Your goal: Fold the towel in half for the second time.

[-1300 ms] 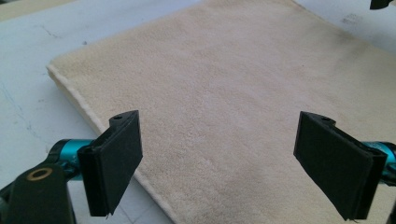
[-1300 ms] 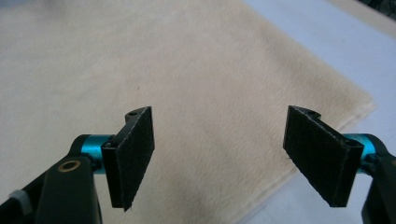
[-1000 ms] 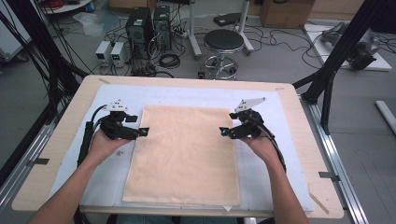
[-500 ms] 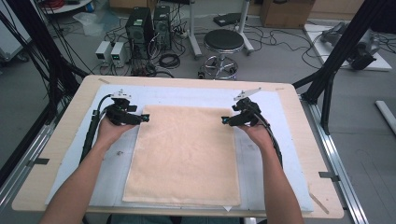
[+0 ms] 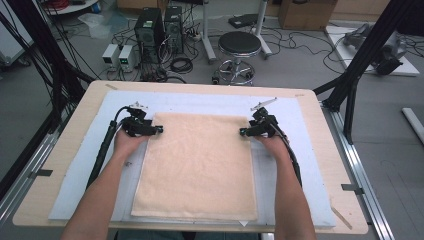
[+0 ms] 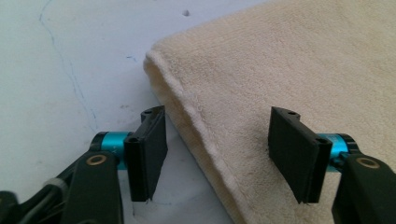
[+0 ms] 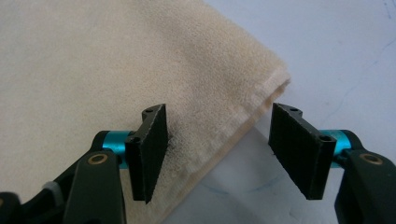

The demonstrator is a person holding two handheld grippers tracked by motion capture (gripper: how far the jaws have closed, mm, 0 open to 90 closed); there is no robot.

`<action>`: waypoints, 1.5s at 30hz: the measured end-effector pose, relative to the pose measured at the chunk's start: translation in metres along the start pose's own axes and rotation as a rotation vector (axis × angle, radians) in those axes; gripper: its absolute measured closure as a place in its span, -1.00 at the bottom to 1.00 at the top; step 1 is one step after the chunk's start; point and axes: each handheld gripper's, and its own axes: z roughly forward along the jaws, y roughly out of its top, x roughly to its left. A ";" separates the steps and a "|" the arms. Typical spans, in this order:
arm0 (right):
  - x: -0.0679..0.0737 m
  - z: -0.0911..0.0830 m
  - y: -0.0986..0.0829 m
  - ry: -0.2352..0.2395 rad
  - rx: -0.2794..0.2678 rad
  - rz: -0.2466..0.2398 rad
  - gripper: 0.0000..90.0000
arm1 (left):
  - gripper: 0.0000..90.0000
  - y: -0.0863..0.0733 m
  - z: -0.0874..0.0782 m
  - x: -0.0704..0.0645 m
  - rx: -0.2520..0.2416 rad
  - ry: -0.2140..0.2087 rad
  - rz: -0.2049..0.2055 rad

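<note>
Over pale blue-matted wooden surface [image 5: 320, 165]: both tongs [image 5: 159, 130] [image 5: 243, 132] now further up, wide open, empty, straddling far corners of folded cream terry towel [image 5: 200, 160]; ready to pinch.

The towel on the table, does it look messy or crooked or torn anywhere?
Nothing much stands out. The towel lies flat and smooth on the pale mat, slightly turned against the mat's edges, with no tear or spill showing. The left gripper and right gripper sit open at its far corners.

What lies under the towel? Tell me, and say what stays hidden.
The towel lies folded on a pale blue mat covering the wooden table. Its layered edge shows between each gripper's open jaws; anything between the layers is covered.
</note>
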 end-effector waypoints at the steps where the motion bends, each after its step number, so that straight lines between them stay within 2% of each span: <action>1: 0.001 0.000 0.000 0.002 0.001 0.020 -0.08 | 0.00 0.000 0.000 -0.001 -0.001 0.004 0.005; 4: 0.000 -0.001 0.001 0.022 0.003 0.025 0.23 | 0.18 0.001 0.000 -0.003 0.004 0.005 0.005; 6: 0.003 0.000 0.003 0.025 0.006 0.020 0.38 | 0.34 0.001 0.001 -0.004 0.003 -0.013 -0.003; 8: 0.004 0.001 0.004 0.060 0.010 0.027 0.61 | 0.60 0.000 0.001 -0.004 0.003 -0.063 -0.017; 9: 0.005 0.001 0.004 0.076 0.014 0.041 0.72 | 0.74 0.000 0.001 -0.005 0.004 -0.068 -0.025; 10: 0.005 0.001 0.004 0.098 0.014 0.052 0.77 | 0.77 0.000 0.001 -0.005 0.007 -0.074 -0.026; 11: 0.005 0.002 0.005 0.100 0.011 0.054 0.81 | 0.80 0.001 0.001 -0.005 0.012 -0.077 -0.035; 12: 0.006 0.002 0.005 0.111 0.013 0.065 0.82 | 0.82 0.001 0.000 -0.004 0.012 -0.078 -0.044; 14: 0.007 0.000 0.007 0.121 0.006 0.056 0.84 | 0.84 0.001 -0.001 -0.003 0.011 -0.077 -0.045; 17: 0.008 -0.005 0.012 0.120 -0.025 0.047 0.85 | 0.85 0.004 -0.005 -0.003 -0.007 -0.050 -0.037; 19: 0.007 -0.012 0.015 0.109 -0.060 0.044 0.86 | 0.86 0.006 -0.009 -0.001 -0.037 -0.035 -0.046; 20: 0.005 -0.015 0.015 0.109 -0.076 0.051 0.86 | 0.86 0.008 -0.012 -0.001 -0.066 -0.029 -0.056; 22: 0.002 -0.020 0.016 0.112 -0.110 0.075 0.86 | 0.86 0.012 -0.015 0.001 -0.092 -0.023 -0.059; 26: 0.001 -0.026 0.019 0.099 -0.162 0.068 0.86 | 0.86 0.029 -0.026 0.000 -0.127 -0.004 -0.026; 27: 0.000 -0.027 0.023 0.104 -0.146 0.077 0.86 | 0.86 0.032 -0.028 0.000 -0.133 -0.003 -0.019; 29: 0.002 -0.033 0.032 0.095 -0.159 0.060 0.86 | 0.86 0.038 -0.034 0.001 -0.154 0.008 -0.009; 30: 0.003 -0.037 0.037 0.094 -0.183 0.048 0.86 | 0.86 0.039 -0.037 0.002 -0.167 0.012 -0.014; 32: 0.004 -0.045 0.046 0.113 -0.192 0.038 0.86 | 0.86 0.039 -0.042 0.006 -0.180 -0.002 -0.038; 35: 0.010 -0.055 0.053 0.134 -0.200 0.014 0.86 | 0.86 0.037 -0.050 0.006 -0.174 -0.026 -0.022; 36: 0.011 -0.058 0.053 0.142 -0.203 0.006 0.86 | 0.86 0.036 -0.055 0.005 -0.178 -0.039 -0.003; 39: 0.017 -0.066 0.049 0.160 -0.177 -0.016 0.86 | 0.86 0.033 -0.066 0.000 -0.188 -0.054 0.015; 45: 0.033 -0.092 0.032 0.208 -0.224 -0.051 0.86 | 0.86 0.014 -0.092 -0.016 -0.232 -0.097 0.080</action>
